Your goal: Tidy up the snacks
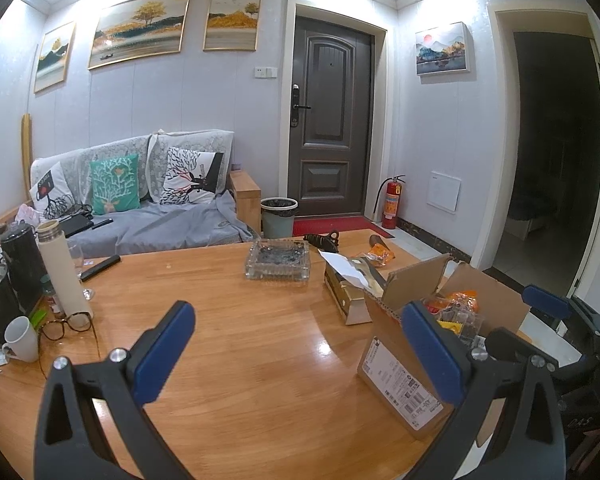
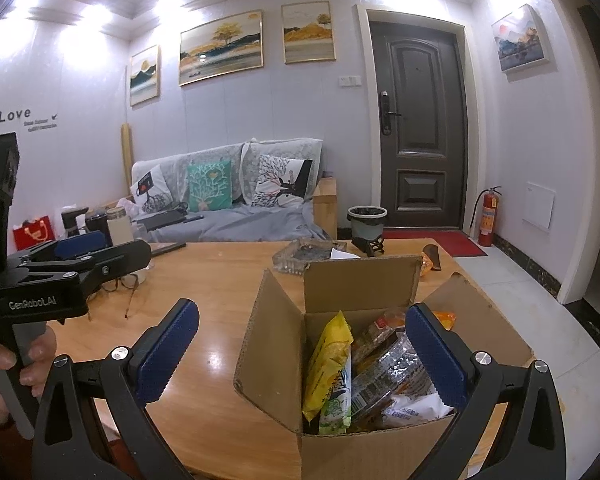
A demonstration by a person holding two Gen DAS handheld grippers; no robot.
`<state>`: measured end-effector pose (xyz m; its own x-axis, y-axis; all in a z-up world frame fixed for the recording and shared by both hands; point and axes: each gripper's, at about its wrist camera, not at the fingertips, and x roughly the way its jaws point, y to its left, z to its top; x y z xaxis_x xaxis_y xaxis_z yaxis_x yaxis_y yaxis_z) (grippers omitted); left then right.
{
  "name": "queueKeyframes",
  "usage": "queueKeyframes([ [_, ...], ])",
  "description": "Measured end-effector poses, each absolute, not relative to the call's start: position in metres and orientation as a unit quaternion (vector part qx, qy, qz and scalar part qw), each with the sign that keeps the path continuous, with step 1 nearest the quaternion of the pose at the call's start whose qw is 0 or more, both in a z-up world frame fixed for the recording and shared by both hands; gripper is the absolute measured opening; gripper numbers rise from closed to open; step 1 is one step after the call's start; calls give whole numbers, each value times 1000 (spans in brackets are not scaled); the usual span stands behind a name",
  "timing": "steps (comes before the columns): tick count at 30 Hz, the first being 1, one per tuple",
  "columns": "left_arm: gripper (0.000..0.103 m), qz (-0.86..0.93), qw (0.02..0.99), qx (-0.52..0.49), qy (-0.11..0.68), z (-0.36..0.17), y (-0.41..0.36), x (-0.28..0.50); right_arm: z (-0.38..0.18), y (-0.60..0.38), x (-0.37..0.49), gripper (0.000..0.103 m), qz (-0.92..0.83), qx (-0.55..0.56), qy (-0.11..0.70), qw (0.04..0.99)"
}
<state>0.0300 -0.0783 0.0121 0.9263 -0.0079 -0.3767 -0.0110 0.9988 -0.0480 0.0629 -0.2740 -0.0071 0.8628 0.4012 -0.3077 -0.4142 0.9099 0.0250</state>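
An open cardboard box stands on the wooden table, its flaps spread. Inside it are snacks: a yellow packet, a green-and-white one, clear-wrapped and orange packs. My right gripper hovers over the box's near-left side, open and holding nothing; its right finger hangs above the snacks. My left gripper is open over bare tabletop, left of the box. Another orange snack pack lies on the table's far side. A hand holds the left gripper's handle.
A glass ashtray and an opened gold carton sit behind the box. Glasses, a white mug, a thermos, a remote and kettles crowd the left edge. Beyond the table are a sofa, a bin and a door.
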Motion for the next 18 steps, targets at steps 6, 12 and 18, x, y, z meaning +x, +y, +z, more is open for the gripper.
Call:
queueKeyframes([
  [6, 102, 1, 981, -25, 191, 12, -78, 30, -7, -273, 62, 103, 211, -19, 154, 965],
  [12, 102, 1, 982, -23, 189, 14, -79, 29, -7, -273, 62, 103, 211, -19, 154, 965],
  [18, 102, 2, 982, -24, 187, 16, -79, 28, -7, -274, 62, 103, 211, -19, 154, 965],
])
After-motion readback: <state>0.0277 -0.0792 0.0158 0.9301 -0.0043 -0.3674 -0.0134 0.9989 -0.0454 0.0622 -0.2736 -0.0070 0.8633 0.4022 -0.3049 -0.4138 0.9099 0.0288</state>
